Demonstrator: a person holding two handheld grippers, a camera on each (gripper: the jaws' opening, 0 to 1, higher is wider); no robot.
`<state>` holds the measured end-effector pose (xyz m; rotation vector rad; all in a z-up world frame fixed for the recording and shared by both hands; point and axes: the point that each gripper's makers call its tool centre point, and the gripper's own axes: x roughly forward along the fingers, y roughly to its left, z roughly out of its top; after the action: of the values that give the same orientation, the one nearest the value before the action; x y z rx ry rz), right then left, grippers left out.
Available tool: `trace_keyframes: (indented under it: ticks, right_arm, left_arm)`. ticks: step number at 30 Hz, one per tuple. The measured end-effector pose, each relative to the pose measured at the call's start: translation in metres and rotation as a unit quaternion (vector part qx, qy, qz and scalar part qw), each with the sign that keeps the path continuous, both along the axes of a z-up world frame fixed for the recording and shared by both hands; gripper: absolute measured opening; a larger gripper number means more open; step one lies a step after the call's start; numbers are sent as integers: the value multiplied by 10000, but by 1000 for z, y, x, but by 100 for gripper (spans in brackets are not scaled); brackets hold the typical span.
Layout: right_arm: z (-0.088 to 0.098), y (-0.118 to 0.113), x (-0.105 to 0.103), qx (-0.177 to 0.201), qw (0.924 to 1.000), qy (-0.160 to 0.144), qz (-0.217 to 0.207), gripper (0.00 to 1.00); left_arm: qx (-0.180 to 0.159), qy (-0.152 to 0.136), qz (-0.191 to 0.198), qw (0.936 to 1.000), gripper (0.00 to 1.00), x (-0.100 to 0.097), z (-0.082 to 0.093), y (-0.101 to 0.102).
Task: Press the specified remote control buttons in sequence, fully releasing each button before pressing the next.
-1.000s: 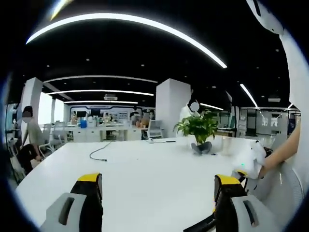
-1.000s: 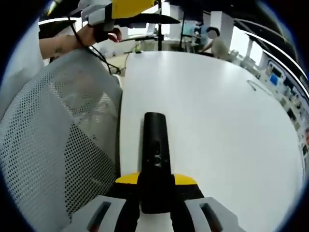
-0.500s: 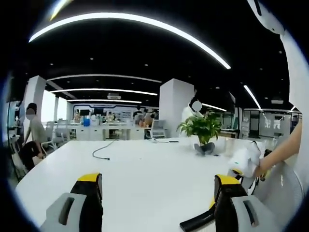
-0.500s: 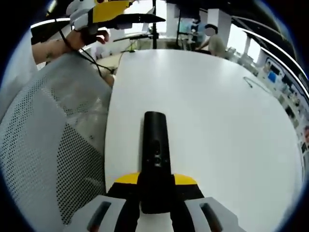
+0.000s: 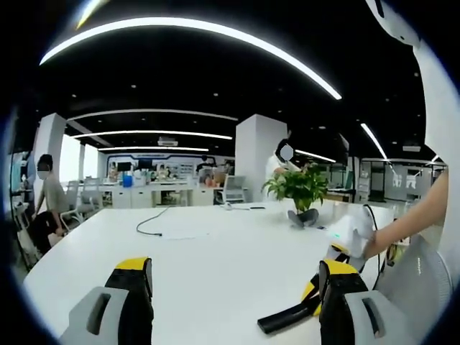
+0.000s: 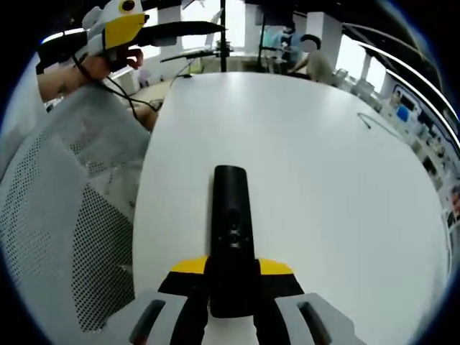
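Here, in the left gripper view, our left gripper (image 5: 233,287) hangs over the white table (image 5: 208,251) with its jaws spread wide and nothing between them; a potted plant (image 5: 298,194) stands further back. In the right gripper view, beside a mesh chair back (image 6: 65,237), our right gripper (image 6: 231,284) has its jaws clamped on the black remote control (image 6: 231,230), which points out over the table.

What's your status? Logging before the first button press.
Right gripper shut on slim black remote control, held out over white table. Left gripper open, empty, clear of remote. No press yet. White mesh chair back close alongside.
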<state>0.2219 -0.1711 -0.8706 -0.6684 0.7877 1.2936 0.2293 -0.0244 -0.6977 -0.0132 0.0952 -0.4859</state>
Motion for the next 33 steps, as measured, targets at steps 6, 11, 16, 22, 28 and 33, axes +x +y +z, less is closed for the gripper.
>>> trace_keyframes:
  ticks: [6,11,16,22,28,33]
  right_arm:
    - [0,-1,11,-64,9999,-2,118,21]
    - [0,0,20,-161,9997,-41,158,21]
    - [-1,0,29,-165,9998,-53,133,21]
    - [-1,0,40,-180,9998,-8,35,21]
    - [0,0,48,-269,9996,2,15,21]
    - [0,0,54,-307,9995,12,24,21]
  left_arm:
    - [9,35,59,10000,100,0,-1,2]
    - [104,68,294,9995,100,3,-4,10]
    - [83,95,193,9997,100,2,-4,7]
    - [-16,43,188,9998,99,2,-1,8]
    - [2,22,196,9998,99,3,0,7]
    - [33,46,168,9998,99,2,-1,6]
